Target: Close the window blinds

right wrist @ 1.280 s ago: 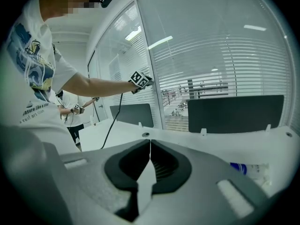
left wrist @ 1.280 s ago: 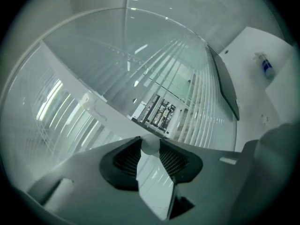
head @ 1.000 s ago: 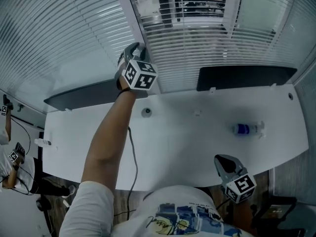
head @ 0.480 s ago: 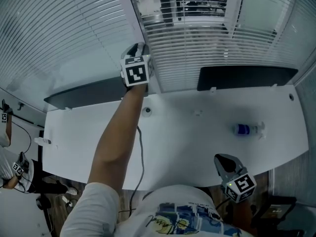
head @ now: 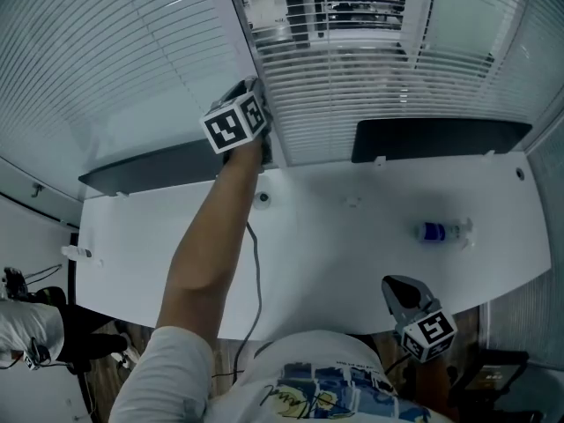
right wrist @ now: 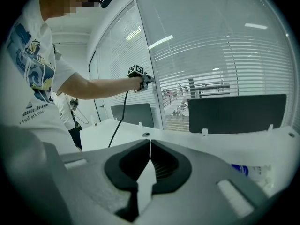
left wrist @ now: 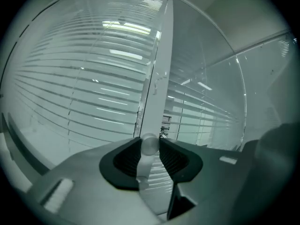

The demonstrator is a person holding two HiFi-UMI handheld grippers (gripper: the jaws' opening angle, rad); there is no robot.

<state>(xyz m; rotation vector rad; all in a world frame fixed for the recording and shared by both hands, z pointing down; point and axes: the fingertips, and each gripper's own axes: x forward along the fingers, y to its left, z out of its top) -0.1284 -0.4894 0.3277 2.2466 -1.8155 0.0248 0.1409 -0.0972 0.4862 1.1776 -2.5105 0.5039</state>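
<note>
Standing at the far desk edge, the left gripper (head: 252,88) is clamped on the blinds' tilt wand (left wrist: 149,145), a clear, round-section rod pinched between the ribbed black pads and hanging just beside the white window post (left wrist: 159,69). The blinds (head: 115,60) are thin, pale horizontal slats behind the desk. Left of the post they lie close together and read as a nearly solid sheet, while right of the post the room beyond shows through the gaps near the top. The white desk (head: 335,263) is smooth with a curved near edge, and most of its top is bare. A small bottle (head: 438,231) lies on its right part, well apart from both grippers. Two dark flat panels (head: 441,139) stand along the desk's far edge, below the slats. The right gripper (right wrist: 150,146) is low at the near edge, jaws together with nothing between them.
</note>
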